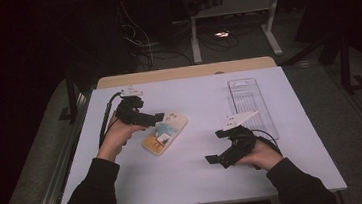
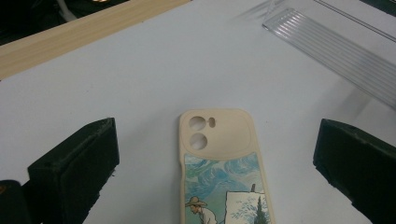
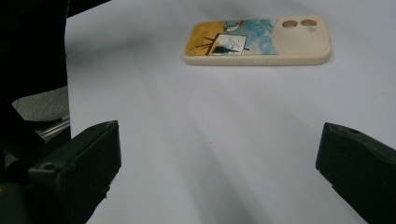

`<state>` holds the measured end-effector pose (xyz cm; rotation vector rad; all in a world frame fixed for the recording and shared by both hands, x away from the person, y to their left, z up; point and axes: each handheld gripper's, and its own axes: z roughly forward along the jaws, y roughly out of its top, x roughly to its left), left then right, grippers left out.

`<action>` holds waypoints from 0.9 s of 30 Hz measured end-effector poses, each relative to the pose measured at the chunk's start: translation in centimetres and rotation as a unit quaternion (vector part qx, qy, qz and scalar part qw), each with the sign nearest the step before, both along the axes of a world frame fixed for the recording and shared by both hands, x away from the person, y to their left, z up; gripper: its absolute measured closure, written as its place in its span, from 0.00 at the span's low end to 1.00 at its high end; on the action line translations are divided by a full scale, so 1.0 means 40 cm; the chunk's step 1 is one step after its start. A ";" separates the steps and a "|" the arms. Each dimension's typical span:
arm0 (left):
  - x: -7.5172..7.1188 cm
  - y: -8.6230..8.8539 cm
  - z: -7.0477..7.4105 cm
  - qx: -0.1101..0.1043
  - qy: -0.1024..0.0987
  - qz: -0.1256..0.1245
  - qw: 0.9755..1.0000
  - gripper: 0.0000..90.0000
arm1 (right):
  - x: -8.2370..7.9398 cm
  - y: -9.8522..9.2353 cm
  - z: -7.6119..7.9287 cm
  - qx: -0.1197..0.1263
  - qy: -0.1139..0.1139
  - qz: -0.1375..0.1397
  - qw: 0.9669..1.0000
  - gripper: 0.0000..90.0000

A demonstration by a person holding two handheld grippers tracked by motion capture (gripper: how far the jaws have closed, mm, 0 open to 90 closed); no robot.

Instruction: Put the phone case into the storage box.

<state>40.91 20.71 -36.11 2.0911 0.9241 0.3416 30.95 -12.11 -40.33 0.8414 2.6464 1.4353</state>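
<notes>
Two grippers are out over the white table (image 1: pixel 196 181), one in each of the person's hands, and the action sits on the left side. The left gripper (image 1: pixel 156 118) hovers right at the phone case (image 1: pixel 165 133), its jaws spread wide. From the left gripper view the case (image 2: pixel 219 168) lies flat between those jaws, camera-cutout end pointing away, with clear table showing on either side of it, so the jaws touch nothing and hold nothing.

The case itself is cream-coloured with a painted scene on its back: swirling blue sky, a figure in a hat, a small canvas. It lies near the middle of the table, a little left of centre, angled with its cutout end toward the far right.

Over to the right gripper (image 1: pixel 213 160): it is held low near the front of the table, well apart from the case, jaws pointing left. In the right gripper view its jaws stand wide open too, nothing between them but bare white surface, and the case (image 3: pixel 258 41) lies farther off, seen side-on.

At the far right of the table rests a clear ribbed plastic tray (image 1: pixel 249 103), just beyond the right hand (image 1: pixel 262 155). A wooden strip (image 1: pixel 186 72) runs along the table's far edge.
</notes>
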 end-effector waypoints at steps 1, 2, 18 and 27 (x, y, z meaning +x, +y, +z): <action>0.000 -0.002 -0.001 -0.003 0.001 0.002 1.000 0.00 | 0.000 0.000 0.000 0.000 0.000 0.000 1.000 0.00; -0.001 -0.003 -0.003 -0.007 0.003 0.004 1.000 0.00 | 0.000 0.000 0.000 0.000 0.000 0.000 1.000 0.00; -0.012 -0.003 -0.034 0.002 0.017 0.005 1.000 0.00 | 0.000 0.000 0.000 -0.001 -0.001 -0.004 1.000 0.00; -0.021 -0.001 -0.045 0.000 0.024 0.006 1.000 0.00 | 0.000 0.000 0.000 0.000 -0.001 -0.005 1.000 0.00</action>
